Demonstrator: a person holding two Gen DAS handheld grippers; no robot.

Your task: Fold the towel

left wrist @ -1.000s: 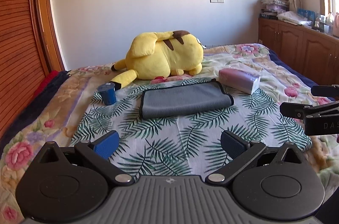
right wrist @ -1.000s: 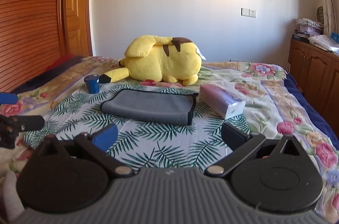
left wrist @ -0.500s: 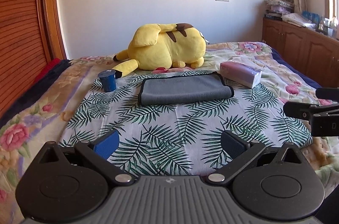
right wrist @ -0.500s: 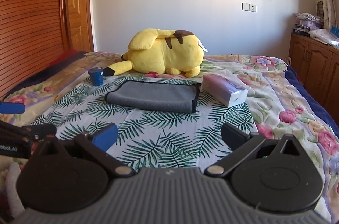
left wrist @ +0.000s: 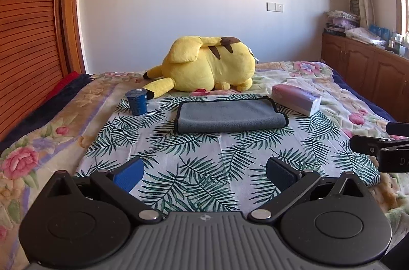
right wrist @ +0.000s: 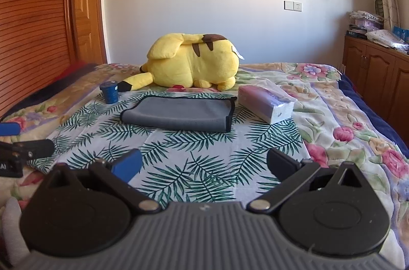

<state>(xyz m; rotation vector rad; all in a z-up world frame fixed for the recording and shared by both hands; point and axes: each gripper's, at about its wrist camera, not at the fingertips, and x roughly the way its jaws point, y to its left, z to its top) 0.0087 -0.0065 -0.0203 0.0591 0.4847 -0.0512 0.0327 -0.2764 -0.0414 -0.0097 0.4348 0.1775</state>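
Observation:
A grey towel with black trim (left wrist: 227, 115) lies folded flat on the palm-leaf sheet on the bed; it also shows in the right wrist view (right wrist: 179, 114). My left gripper (left wrist: 204, 171) is open and empty, held well back from the towel on the near side. My right gripper (right wrist: 203, 162) is open and empty, also well short of the towel. Each gripper's tip shows at the edge of the other's view.
A yellow plush toy (left wrist: 207, 68) lies behind the towel. A blue cup (left wrist: 137, 101) stands left of it, a tissue pack (left wrist: 296, 100) lies to its right. Wooden cabinets (left wrist: 365, 63) line the right wall, a wooden door (left wrist: 30, 40) the left.
Both grippers have pulled back and away from the towel, which now looks farther off. The towel has not moved. Both stay open.

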